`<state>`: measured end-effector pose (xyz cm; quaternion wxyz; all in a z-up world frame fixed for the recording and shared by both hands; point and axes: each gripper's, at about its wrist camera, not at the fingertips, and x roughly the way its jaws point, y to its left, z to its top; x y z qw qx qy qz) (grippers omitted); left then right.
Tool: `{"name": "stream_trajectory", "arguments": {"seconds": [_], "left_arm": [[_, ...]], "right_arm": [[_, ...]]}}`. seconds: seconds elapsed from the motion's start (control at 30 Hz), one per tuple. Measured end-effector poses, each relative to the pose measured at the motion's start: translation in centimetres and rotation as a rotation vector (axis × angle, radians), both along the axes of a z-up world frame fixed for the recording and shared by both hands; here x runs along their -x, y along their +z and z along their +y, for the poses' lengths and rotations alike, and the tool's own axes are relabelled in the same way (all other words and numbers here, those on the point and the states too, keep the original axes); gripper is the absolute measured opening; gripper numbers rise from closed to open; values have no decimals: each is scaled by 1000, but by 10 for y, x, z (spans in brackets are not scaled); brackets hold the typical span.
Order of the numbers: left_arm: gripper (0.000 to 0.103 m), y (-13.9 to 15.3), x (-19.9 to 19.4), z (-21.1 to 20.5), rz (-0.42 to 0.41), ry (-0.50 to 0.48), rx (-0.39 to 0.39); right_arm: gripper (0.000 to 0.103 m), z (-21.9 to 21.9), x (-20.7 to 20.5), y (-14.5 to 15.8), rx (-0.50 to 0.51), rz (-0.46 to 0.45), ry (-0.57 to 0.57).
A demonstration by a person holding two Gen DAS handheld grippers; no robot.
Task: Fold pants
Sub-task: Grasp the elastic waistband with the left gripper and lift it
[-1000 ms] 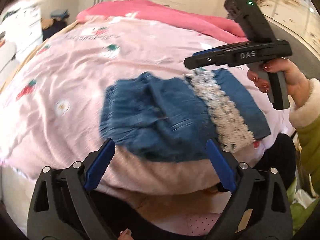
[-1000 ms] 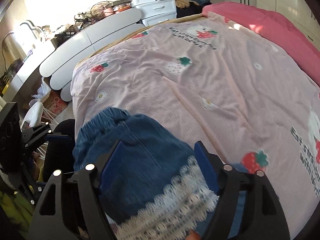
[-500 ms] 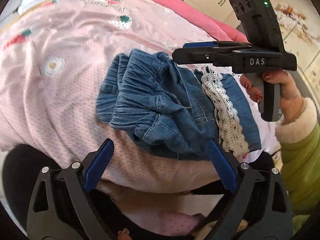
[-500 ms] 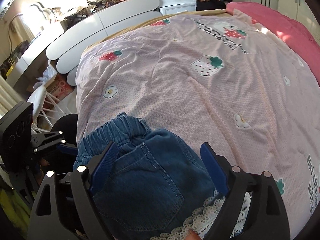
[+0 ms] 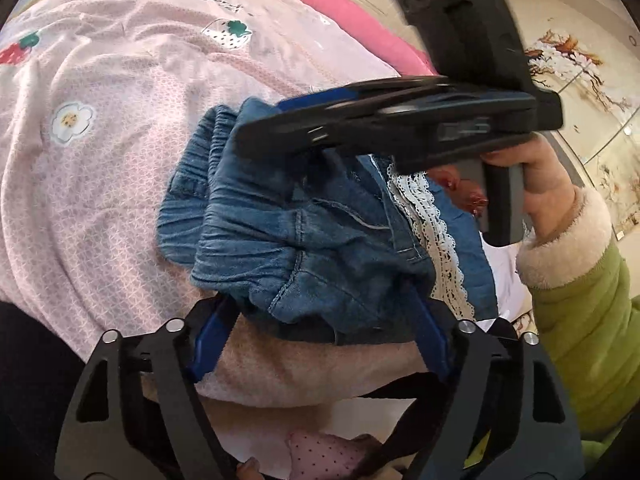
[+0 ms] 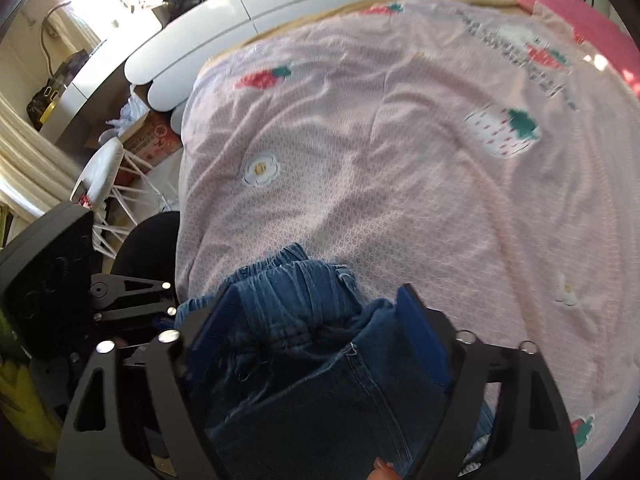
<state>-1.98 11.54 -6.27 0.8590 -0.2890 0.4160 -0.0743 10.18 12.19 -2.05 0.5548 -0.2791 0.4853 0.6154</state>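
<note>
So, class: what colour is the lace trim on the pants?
White, against blue denim pants; the lace trim shows best in the left wrist view.

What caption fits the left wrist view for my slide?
Both tools close around the bunched denim pants on the pink strawberry bedspread, left tool near, right tool above.

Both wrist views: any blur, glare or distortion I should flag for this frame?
Left wrist: the right gripper is motion-blurred, its lettering unreadable, while the denim pants stay sharp. Right wrist: blown-out sunlight at top left, soft smear on the strawberry bedspread print at right. Both: strong fisheye bending and dark corners.
</note>
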Motion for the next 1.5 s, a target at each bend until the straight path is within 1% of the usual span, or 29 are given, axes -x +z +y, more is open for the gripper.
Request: {"name": "stream_trajectory", "arguments": {"seconds": [0.03, 0.1, 0.13, 0.2, 0.27, 0.33, 0.5, 0.6, 0.67, 0.83, 0.97, 1.1, 1.23, 1.5], "left_arm": [[66, -1, -1, 0, 2, 0, -2], [55, -2, -3, -1, 2, -2, -10], [52, -3, -4, 0, 4, 0, -12], [41, -3, -4, -1, 2, -8, -7], [33, -2, -5, -2, -5, -16, -14], [30, 4, -5, -5, -25, -23, -25], [30, 31, -8, -24, -87, -67, -120], [30, 49, -14, -43, -123, -109, -182], [30, 56, -19, -54, -132, -134, -202], [30, 70, -43, -91, -150, -217, -246], [30, 75, -61, -124, -150, -285, -273], [30, 71, -68, -149, -140, -337, -293], [30, 66, -74, -168, -122, -369, -310], [31, 57, -82, -190, -84, -412, -343]], "right_arm": [[64, 3, 1, -5, 5, 3, 1], [52, 4, 1, -7, 3, 16, -9], [49, 2, 2, -5, -4, 13, -11], [42, -2, 3, -1, -20, -1, -14], [40, -7, 3, 4, -37, -4, -26], [39, -13, 3, 10, -57, -3, -31], [39, -34, -3, 31, -124, 4, -60], [39, -57, -13, 48, -169, 3, -93], [39, -80, -23, 58, -201, -1, -123], [38, -138, -45, 68, -264, 12, -209], [38, -181, -54, 71, -308, -2, -257], [38, -214, -59, 67, -330, -4, -293], [38, -237, -62, 61, -353, 10, -320], [38, -271, -70, 42, -386, 57, -364]]}}
